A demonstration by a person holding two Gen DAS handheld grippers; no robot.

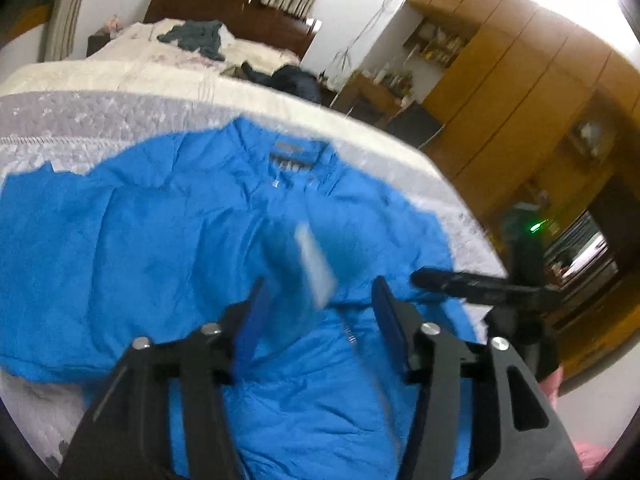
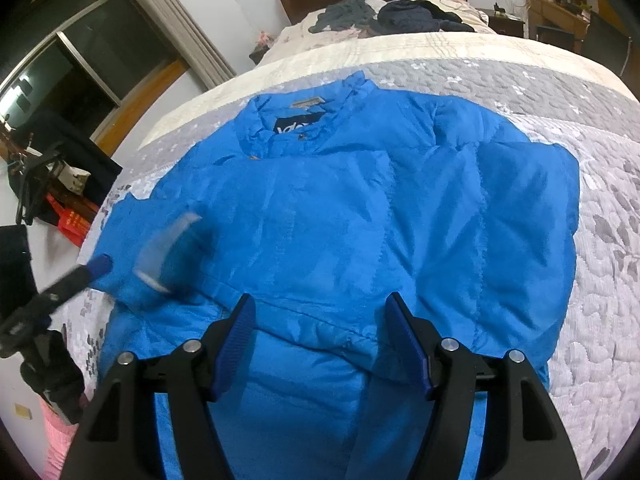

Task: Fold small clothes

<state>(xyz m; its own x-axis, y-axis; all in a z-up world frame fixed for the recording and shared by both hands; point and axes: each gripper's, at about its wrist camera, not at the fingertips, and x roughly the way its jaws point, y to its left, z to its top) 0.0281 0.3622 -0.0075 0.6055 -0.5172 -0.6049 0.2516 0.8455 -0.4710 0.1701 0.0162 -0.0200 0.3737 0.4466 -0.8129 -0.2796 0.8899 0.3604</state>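
Blue-padded fingers (image 2: 404,336) of the right tool (image 2: 320,340) stand wide apart, empty, just above the hem of a blue puffer jacket (image 2: 340,208). It lies spread on the grey quilted bed (image 2: 592,280) — collar toward the headboard end, hem at the near edge, one sleeve folded across its front. The left tool (image 1: 316,312) hangs over the jacket's lower front, its fingers likewise apart and holding nothing; a white tag (image 1: 316,268) shows blurred between them. Dark clothes (image 2: 400,14) lie heaped at the bed's far end.
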